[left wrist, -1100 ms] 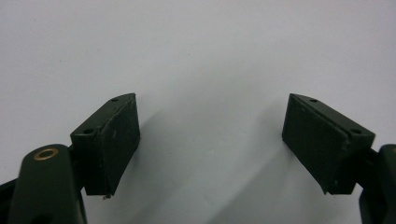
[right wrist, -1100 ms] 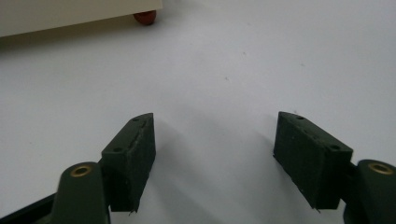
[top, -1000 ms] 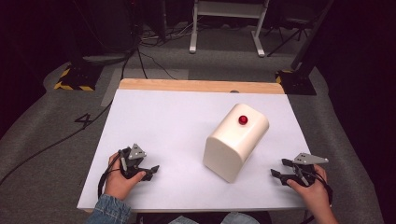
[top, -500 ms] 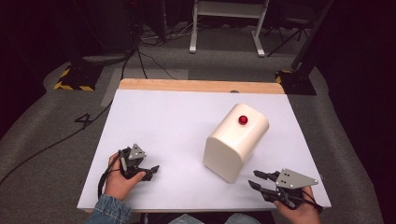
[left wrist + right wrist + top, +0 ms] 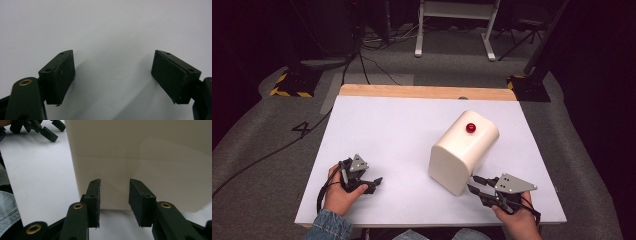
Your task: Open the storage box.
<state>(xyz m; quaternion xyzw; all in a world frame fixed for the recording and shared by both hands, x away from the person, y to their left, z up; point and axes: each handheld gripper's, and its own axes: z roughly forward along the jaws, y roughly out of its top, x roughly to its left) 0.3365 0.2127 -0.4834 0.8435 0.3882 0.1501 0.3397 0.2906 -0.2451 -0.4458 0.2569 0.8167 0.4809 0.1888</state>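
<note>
**Cream box just ahead of the right claw**

Cream and round-edged, the box (image 5: 463, 150) lies on the white table (image 5: 387, 130), a red knob (image 5: 470, 127) on its upper face. The right claw (image 5: 476, 186) points at the box's near end, tips just short of it; the right gripper view shows the box wall (image 5: 150, 157) straight ahead beyond the pads (image 5: 93, 195). Its jaws have just been closing and now stand narrow, a gap between them and nothing in it (no pad presses on the box). Well to that claw's left, the left claw (image 5: 373, 182) rests low over bare table, jaws spread wide, nothing between them. A hand (image 5: 339, 192) holds it.
</note>
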